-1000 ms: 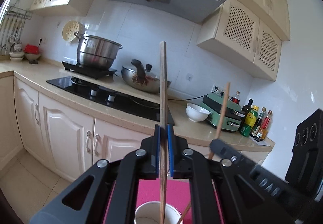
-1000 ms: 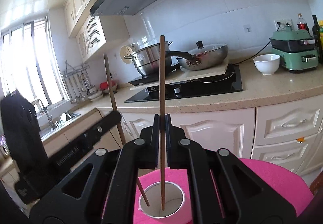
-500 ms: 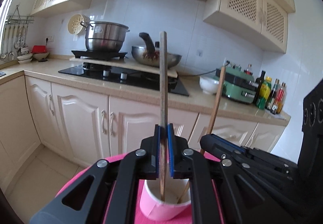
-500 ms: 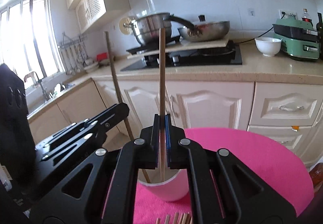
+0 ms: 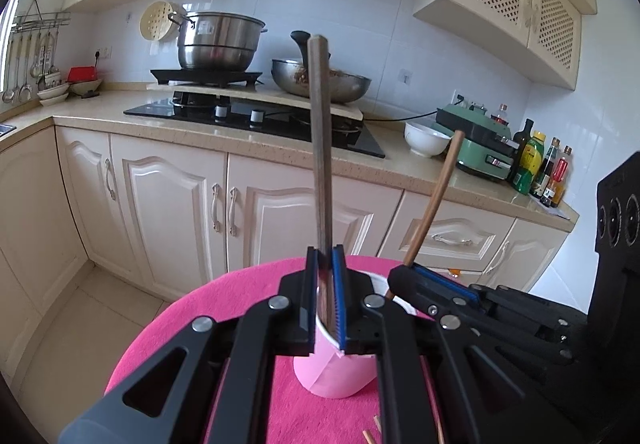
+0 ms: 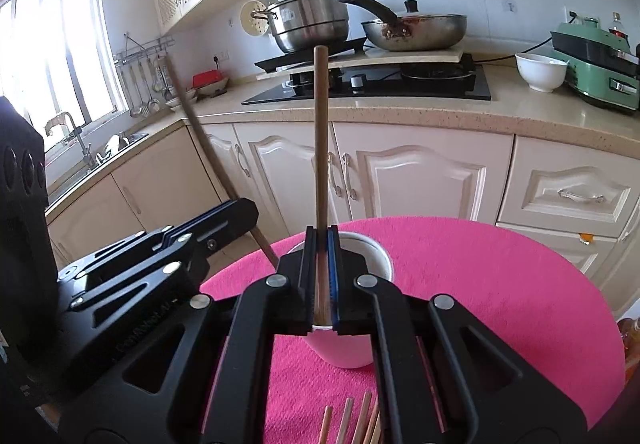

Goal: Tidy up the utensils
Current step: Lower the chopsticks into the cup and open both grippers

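Lying loose at 6 o'clock on the pink mat [image 6: 500,284], several chopsticks [image 6: 352,424] are not yet sorted, so the job looks partly done at best. Just beyond them the right gripper [image 6: 320,284] is clamped on one chopstick [image 6: 321,132] and the left gripper [image 5: 325,296] on another [image 5: 320,132], each stick's long axis near upright, top toward 12 o'clock, low end apparently in the cup [image 6: 372,260] at the mat's middle. Both sticks seem nearly in but unreleased, and the kitchen counter [image 6: 400,116] lies far behind.
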A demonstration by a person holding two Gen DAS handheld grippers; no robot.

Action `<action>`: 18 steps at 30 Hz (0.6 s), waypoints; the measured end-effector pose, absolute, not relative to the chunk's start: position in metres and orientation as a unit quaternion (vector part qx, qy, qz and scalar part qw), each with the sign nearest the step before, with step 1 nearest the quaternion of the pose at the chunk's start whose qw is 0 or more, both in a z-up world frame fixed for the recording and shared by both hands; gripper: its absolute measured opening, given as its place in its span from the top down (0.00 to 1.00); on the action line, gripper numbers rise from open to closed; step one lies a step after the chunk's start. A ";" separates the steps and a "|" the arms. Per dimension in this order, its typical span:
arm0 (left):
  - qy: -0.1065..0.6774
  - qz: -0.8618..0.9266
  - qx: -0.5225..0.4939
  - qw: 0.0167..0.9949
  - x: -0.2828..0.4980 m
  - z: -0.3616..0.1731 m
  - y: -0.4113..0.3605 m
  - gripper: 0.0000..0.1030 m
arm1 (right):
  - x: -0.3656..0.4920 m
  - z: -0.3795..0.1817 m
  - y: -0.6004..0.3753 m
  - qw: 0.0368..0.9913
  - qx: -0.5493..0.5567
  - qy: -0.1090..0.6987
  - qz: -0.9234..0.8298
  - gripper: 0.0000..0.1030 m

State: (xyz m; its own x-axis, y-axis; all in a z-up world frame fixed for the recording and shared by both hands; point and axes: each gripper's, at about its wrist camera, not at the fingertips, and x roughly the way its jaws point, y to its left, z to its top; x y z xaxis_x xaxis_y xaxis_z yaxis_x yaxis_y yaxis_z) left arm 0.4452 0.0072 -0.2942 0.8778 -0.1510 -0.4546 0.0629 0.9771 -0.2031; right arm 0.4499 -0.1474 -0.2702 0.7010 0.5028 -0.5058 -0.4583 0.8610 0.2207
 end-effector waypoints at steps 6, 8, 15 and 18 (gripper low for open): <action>0.254 -0.056 -0.099 0.961 0.442 -0.292 0.012 0.76 | 0.453 -0.268 -0.148 0.918 0.044 0.294 0.262 0.94; 0.258 -0.055 -0.107 0.959 0.440 -0.290 0.015 0.73 | 0.454 -0.267 -0.150 0.916 0.051 0.300 0.260 0.93; 0.271 -0.057 -0.113 0.954 0.429 -0.279 0.021 0.59 | 0.448 -0.259 -0.156 0.912 0.063 0.314 0.257 0.86; 0.271 -0.052 -0.120 0.954 0.423 -0.271 0.024 0.55 | 0.443 -0.251 -0.159 0.913 0.064 0.313 0.254 0.60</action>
